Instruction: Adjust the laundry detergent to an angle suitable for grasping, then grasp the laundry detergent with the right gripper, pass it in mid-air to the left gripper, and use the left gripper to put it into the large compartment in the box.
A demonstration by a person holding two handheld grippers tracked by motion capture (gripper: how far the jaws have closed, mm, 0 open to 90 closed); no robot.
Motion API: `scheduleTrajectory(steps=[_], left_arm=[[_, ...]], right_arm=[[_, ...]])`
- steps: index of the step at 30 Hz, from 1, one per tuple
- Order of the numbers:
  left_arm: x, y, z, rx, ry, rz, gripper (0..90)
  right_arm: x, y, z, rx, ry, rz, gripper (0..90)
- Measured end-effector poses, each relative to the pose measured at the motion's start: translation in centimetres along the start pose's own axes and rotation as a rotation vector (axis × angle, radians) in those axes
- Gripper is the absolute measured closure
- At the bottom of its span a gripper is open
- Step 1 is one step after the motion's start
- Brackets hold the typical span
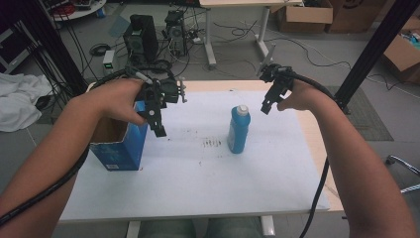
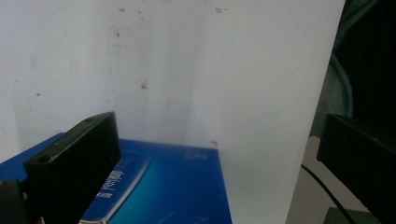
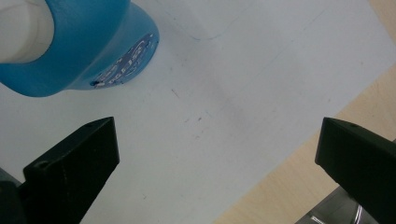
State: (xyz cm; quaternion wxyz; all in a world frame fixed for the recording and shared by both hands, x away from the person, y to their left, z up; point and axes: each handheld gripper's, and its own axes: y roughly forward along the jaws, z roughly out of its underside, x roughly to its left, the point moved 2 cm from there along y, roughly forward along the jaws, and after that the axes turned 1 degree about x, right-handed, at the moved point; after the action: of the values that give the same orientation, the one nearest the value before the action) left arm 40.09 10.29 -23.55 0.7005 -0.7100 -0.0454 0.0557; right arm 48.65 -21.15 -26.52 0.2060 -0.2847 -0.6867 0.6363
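A blue bottle (image 1: 238,130) with a white cap stands upright near the middle of the white table sheet (image 1: 198,173). An open blue carton (image 1: 121,146) stands at the sheet's left side. My left gripper (image 1: 157,121) hovers above the carton's right edge, pointing down, jaws wide apart and empty. In the left gripper view the carton (image 2: 173,186) lies below the open left gripper (image 2: 217,158). My right gripper (image 1: 270,101) hangs open to the right of the bottle's cap, apart from it. In the right gripper view the bottle (image 3: 79,46) sits at upper left, outside the open right gripper (image 3: 217,158).
The wooden table edge (image 1: 312,134) shows along the right of the sheet. Behind the table stand computer towers (image 1: 143,34), cables and another desk's legs. Cardboard boxes (image 1: 304,17) lie at the back right. A black frame post (image 1: 371,54) slants at right.
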Motion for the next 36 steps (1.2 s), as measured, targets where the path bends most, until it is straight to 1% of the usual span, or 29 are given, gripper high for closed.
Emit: scheduleTrajectory(steps=[4,8,12,15,17,19,23,24,25,26,29,30,31,32,33,34,36], left_arm=[[-0.3,0.0,-0.1,0.010,0.002,0.001,0.1],[-0.4,-0.1,-0.3,-0.002,0.003,-0.001,0.1],[-0.6,0.4,-0.1,-0.003,0.006,0.011,0.1],[-0.4,0.4,0.1,0.007,0.001,0.008,0.1],[-0.1,0.4,0.2,-0.004,-0.005,0.008,0.1],[0.1,0.4,0.2,0.004,-0.009,0.007,0.1],[0.2,0.3,0.2,-0.005,-0.007,0.007,0.1],[0.2,0.3,0.1,-0.003,-0.007,0.007,0.1],[0.2,0.3,0.1,-0.007,-0.009,0.006,0.1],[0.2,0.3,0.0,-0.002,-0.006,0.007,0.1],[0.0,0.6,-0.1,0.002,-0.002,0.008,0.1],[0.0,0.6,-0.1,0.008,0.000,0.007,0.1],[0.0,0.6,0.0,0.007,0.000,0.008,0.1],[0.0,0.6,0.0,0.007,0.000,0.008,0.1],[-0.1,0.6,0.1,0.003,-0.001,0.011,0.1],[-0.1,0.6,0.1,0.003,-0.003,0.013,0.1],[-0.2,0.6,0.2,0.000,0.000,0.012,0.1]], right_arm=[[0.2,-0.1,0.3,0.001,-0.001,0.005,0.0],[0.3,-0.2,0.6,-0.005,0.000,0.003,0.0],[0.2,-0.1,0.7,0.001,0.008,0.000,0.0],[0.1,0.1,0.6,0.010,0.004,0.001,0.0],[0.1,0.2,0.6,0.010,0.003,0.000,0.0],[0.2,0.3,0.6,0.011,-0.002,0.000,0.0],[0.1,0.3,0.7,0.001,-0.004,-0.003,0.0],[0.1,0.3,0.7,0.001,0.003,-0.005,0.0],[0.0,0.3,0.8,-0.014,0.011,-0.007,0.0],[0.0,0.3,0.8,-0.014,0.011,-0.007,0.0],[-0.2,0.3,1.2,-0.062,0.020,-0.017,0.0],[-0.2,0.3,1.2,-0.062,0.020,-0.017,0.0],[-0.3,0.2,1.4,-0.104,0.028,-0.021,0.0],[-0.3,0.2,1.4,-0.104,0.028,-0.021,0.0],[-0.4,0.2,1.6,-0.138,0.042,-0.034,0.0],[-0.4,0.2,1.8,-0.161,0.050,-0.039,0.0],[-0.5,0.2,2.2,-0.234,0.078,-0.041,0.0]])
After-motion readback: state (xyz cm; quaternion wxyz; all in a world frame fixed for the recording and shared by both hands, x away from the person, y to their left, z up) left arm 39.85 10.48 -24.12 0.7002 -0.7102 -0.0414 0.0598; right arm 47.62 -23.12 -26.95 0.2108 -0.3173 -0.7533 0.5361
